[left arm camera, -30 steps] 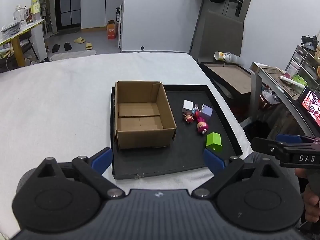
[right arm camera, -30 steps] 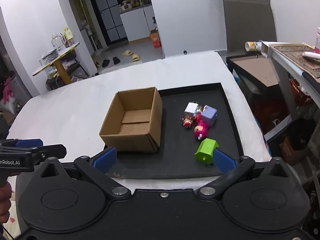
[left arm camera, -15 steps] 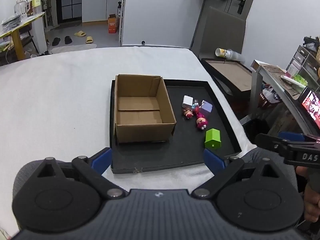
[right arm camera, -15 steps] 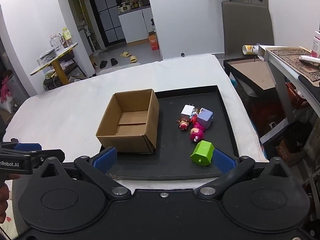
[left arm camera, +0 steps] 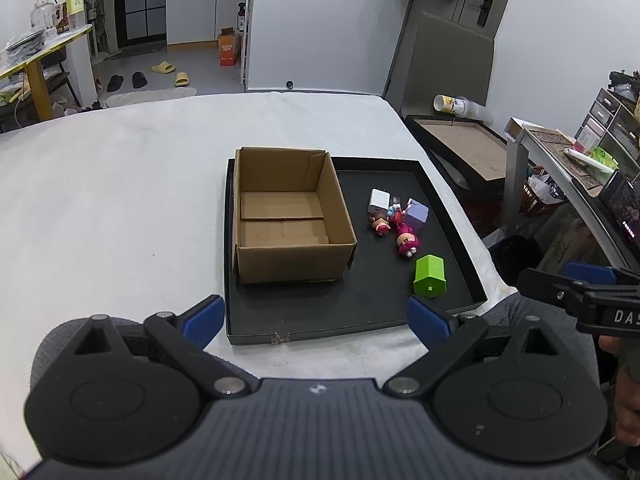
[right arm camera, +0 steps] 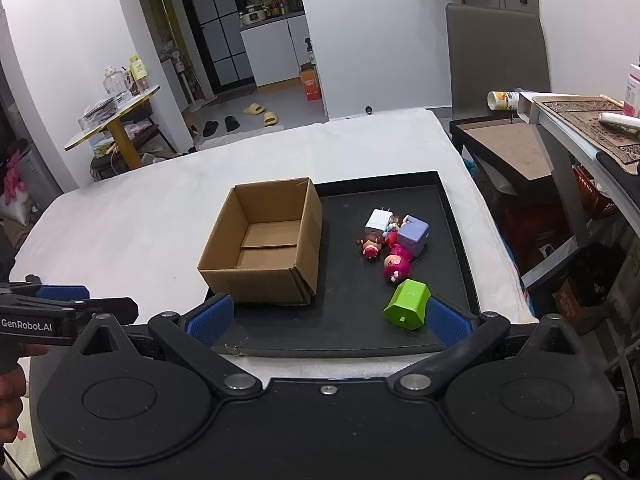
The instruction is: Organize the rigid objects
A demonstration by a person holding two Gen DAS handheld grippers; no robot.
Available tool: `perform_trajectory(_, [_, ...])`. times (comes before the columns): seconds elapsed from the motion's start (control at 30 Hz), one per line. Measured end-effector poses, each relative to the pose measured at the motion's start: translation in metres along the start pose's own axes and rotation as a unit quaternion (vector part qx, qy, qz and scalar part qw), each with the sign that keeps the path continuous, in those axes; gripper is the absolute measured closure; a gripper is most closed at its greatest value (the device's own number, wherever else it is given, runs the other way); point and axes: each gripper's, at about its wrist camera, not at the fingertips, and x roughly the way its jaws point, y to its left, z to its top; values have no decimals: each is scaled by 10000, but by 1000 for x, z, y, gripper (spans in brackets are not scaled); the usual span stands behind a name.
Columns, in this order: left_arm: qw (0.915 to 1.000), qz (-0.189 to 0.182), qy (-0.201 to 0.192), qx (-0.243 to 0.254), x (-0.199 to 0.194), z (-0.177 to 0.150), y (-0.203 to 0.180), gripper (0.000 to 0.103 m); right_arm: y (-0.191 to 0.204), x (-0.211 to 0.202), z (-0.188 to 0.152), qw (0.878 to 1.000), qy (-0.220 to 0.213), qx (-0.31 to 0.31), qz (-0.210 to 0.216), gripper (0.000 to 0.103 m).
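Both grippers pulled back a bit; toys look smaller. Left gripper (left arm camera: pixel 316 318) wide, empty. Right gripper (right arm camera: pixel 328 320) wide, empty. Green house (right arm camera: pixel 408 304) lower right, near it. Box (right arm camera: pixel 260 248) middle, empty. Nothing sorted yet.

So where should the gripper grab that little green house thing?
Probably across the two flat side walls of the green house, coming down from above with the right gripper, which is open and nearest. The house lies tipped over on the black tray, apart from the other toys, so there is room for a finger on each side. Its sloped roof end looks likelier to slip.
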Motion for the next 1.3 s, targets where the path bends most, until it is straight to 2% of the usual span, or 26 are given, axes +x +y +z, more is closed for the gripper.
perform_trajectory(0.67, [10000, -11, -4, -28, -3, 0, 2, 6, 0, -2, -3, 9999, -4, 68, -128, 0])
perform_trajectory(1.3, [9997, -95, -209, -1, -12, -4, 4, 10, -1, -2, -4, 9998, 21, 110, -164, 0])
